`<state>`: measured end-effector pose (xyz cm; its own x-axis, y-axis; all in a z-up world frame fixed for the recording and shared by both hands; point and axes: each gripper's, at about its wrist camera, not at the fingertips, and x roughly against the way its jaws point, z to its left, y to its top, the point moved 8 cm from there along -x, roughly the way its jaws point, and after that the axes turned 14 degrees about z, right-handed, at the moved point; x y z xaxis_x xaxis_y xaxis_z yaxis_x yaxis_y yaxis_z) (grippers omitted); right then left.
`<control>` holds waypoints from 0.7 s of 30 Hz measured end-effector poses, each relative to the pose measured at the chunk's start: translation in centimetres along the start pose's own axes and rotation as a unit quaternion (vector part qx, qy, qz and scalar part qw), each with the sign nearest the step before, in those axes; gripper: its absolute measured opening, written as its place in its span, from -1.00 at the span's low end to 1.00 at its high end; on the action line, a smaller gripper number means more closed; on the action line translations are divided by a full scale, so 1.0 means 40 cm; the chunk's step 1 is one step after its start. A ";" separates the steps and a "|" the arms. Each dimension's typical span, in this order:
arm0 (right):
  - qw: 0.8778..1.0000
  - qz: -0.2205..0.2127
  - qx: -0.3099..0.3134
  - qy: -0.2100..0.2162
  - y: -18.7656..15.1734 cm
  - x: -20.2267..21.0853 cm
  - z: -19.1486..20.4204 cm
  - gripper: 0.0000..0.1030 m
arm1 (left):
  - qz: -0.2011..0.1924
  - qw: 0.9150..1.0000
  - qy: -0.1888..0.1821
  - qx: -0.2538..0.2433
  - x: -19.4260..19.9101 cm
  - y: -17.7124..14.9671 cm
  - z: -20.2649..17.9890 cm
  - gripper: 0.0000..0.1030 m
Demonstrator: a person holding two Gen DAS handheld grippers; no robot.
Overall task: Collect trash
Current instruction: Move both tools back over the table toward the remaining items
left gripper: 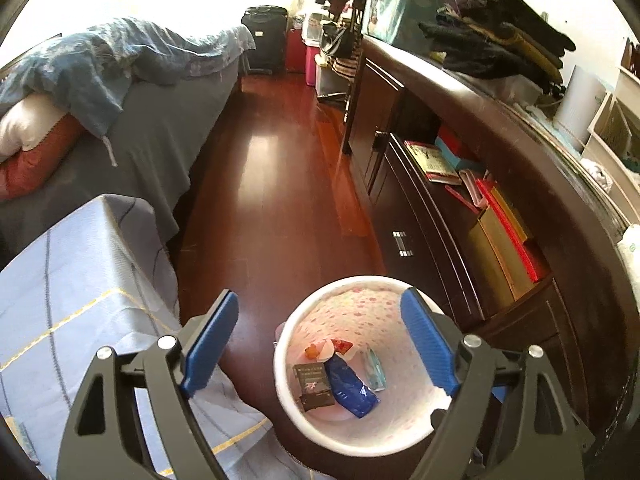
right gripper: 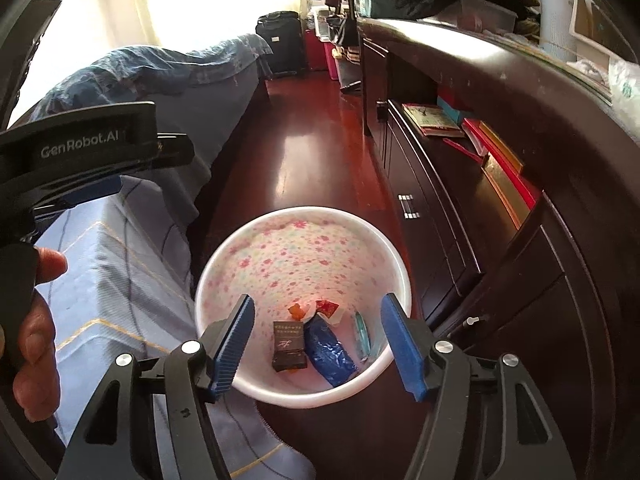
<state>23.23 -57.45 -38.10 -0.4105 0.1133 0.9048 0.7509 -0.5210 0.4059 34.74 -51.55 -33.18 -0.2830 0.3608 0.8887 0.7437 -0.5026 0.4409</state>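
Bin: one white trash bin (right gripper: 256, 248) with floral liner, on the wooden floor (left gripper: 256, 208) between the bed's corner and the cabinet (left gripper: 452, 264).
Contents: one dark carton (right gripper: 289, 346), one blue wrapper (right gripper: 330, 354), one teal packet (right gripper: 362, 338), small orange and red scraps (right gripper: 316, 309).
My left gripper (left gripper: 320, 344): fingers spread, nothing between them.
My right gripper (right gripper: 318, 344): fingers spread, nothing held, above the bin.

One white waste bin (right gripper: 400, 276) with a pink floral liner is seen on the floor. Inside it, one dark brown box (right gripper: 289, 346), one blue wrapper (right gripper: 330, 354), one teal packet (right gripper: 362, 338), one red wrapper (right gripper: 326, 307) and one orange scrap (right gripper: 297, 311) are counted.
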 end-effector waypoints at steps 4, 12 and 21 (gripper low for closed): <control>1.000 -0.005 0.017 0.008 -0.020 0.038 0.052 0.37 | -0.011 1.000 0.009 0.010 0.054 -0.019 0.037 0.67; 0.995 -0.004 0.090 0.049 -0.094 0.097 0.241 0.46 | -0.023 0.996 0.060 0.058 0.178 -0.124 0.217 0.72; 0.977 0.006 0.191 0.099 -0.194 0.142 0.488 0.51 | -0.026 0.977 0.131 0.164 0.298 -0.295 0.513 0.79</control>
<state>25.15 -36.24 -33.58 -0.4642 -0.0770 0.8824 0.8788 -0.1640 0.4481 35.03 -25.20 -30.38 -0.4388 0.1434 0.8870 0.8665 -0.1939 0.4600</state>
